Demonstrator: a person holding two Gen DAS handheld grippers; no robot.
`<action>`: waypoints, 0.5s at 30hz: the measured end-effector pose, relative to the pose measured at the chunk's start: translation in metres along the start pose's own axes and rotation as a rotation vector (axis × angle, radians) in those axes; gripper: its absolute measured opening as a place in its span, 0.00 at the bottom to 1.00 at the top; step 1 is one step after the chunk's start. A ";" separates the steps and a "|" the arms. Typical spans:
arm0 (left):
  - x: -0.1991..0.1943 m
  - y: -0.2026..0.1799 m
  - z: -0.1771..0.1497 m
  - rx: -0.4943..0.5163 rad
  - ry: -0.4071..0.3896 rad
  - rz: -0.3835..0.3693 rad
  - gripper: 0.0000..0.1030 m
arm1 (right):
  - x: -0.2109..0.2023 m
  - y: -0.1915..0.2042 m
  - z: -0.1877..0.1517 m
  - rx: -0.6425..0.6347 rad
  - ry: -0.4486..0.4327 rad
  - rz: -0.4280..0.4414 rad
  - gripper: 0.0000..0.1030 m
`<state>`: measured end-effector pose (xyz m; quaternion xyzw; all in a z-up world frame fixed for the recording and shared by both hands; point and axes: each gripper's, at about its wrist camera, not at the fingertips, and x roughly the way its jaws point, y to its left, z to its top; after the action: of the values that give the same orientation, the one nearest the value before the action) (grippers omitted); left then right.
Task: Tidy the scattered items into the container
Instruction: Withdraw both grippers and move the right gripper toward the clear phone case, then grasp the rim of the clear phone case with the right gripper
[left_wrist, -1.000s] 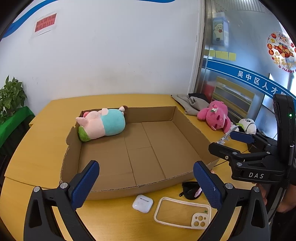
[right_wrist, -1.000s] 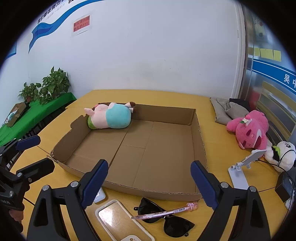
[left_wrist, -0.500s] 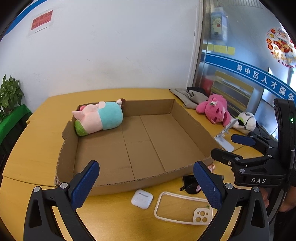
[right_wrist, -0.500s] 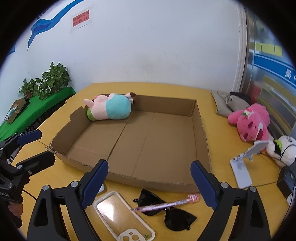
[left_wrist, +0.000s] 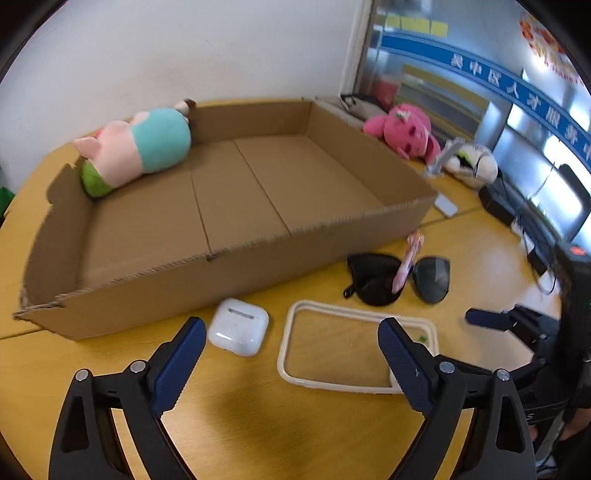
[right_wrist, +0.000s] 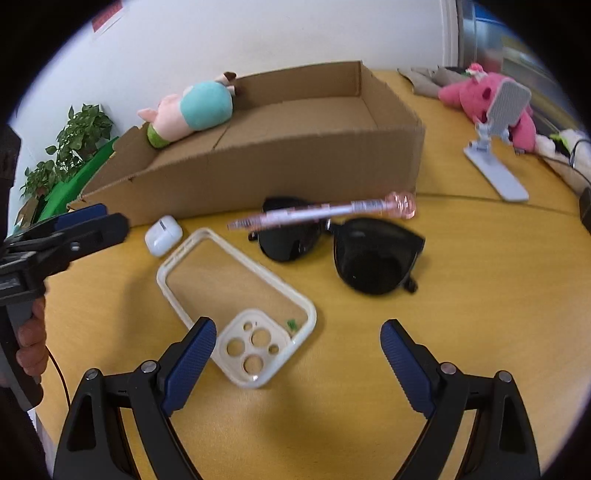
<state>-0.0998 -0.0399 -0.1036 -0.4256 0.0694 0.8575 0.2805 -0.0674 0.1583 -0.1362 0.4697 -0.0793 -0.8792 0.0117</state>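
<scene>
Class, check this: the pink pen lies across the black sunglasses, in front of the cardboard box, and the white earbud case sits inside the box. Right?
Not quite. The earbud case sits outside the cardboard box, on the table beside the phone case, as the left wrist view shows. The pink pen does lie across the sunglasses.

Each black hand-held gripper (right_wrist: 297, 352) has ribbed blue pads (right_wrist: 190, 363) and silver screws.

Phone case (left_wrist: 354, 350): near right corner hidden behind left gripper's right finger (left_wrist: 404, 363) in left wrist view. Pink pen (right_wrist: 321, 212) motion-blurred, label unreadable. Sunglasses (left_wrist: 399, 278): bridge covered by pen. White plush (left_wrist: 471, 166) blurred, partly behind phone stand (left_wrist: 441, 160). Wall lettering smeared.
</scene>
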 end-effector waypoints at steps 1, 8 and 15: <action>0.007 -0.002 -0.001 0.018 0.015 -0.006 0.88 | 0.002 -0.001 -0.002 0.001 0.002 -0.006 0.89; 0.039 -0.007 0.002 0.104 0.045 0.029 0.74 | 0.014 -0.009 -0.007 0.050 0.024 0.000 0.88; 0.038 -0.013 -0.003 0.170 0.038 0.079 0.60 | 0.019 -0.005 -0.006 0.014 0.018 -0.026 0.84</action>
<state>-0.1089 -0.0146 -0.1333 -0.4134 0.1642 0.8507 0.2800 -0.0722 0.1606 -0.1558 0.4786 -0.0792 -0.8745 -0.0024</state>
